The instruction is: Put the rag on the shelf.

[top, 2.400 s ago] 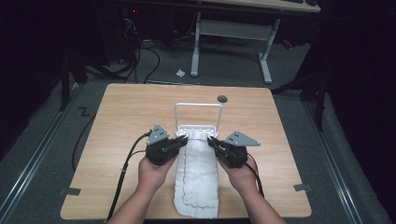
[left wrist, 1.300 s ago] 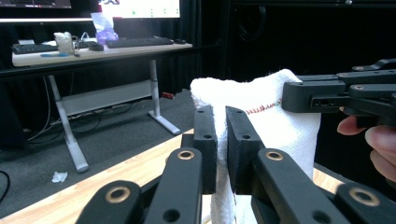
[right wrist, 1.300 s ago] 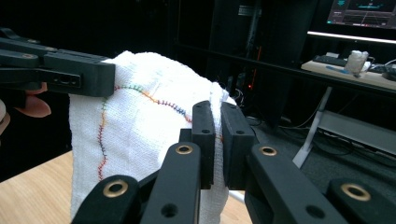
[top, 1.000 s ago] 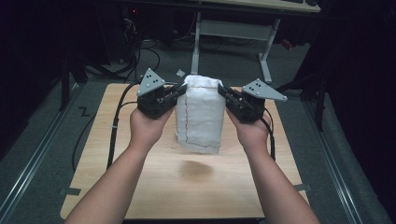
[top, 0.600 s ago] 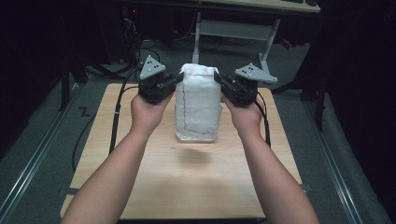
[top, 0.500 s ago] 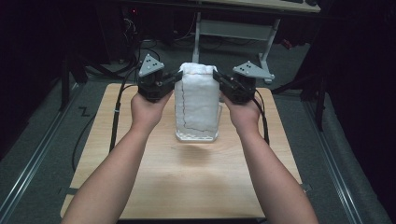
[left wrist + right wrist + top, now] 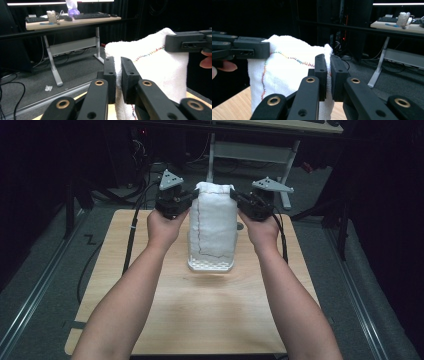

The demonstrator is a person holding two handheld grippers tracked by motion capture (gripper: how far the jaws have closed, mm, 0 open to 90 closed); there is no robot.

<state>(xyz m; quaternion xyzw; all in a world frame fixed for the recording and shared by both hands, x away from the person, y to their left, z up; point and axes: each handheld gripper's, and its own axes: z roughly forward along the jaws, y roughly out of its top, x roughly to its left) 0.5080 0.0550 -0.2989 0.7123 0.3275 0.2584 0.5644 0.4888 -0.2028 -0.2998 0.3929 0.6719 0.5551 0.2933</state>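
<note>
A dark room with cables on a grey floor is seen around a light wooden worktop (image 7: pixel 210 315), behind which a second desk with keyboards (image 7: pixel 72 21) stands. A white towel (image 7: pixel 212 227) with a coloured stitched line is held up above the far half of the worktop, hanging over a white rack (image 7: pixel 210 265) whose base shows below its lower edge. Each upper corner is pinched: the left tongs (image 7: pixel 189 198) are clamped on the left corner, the right tongs (image 7: pixel 236 197) on the right corner, cloth being pressed between both pairs of jaws.
</note>
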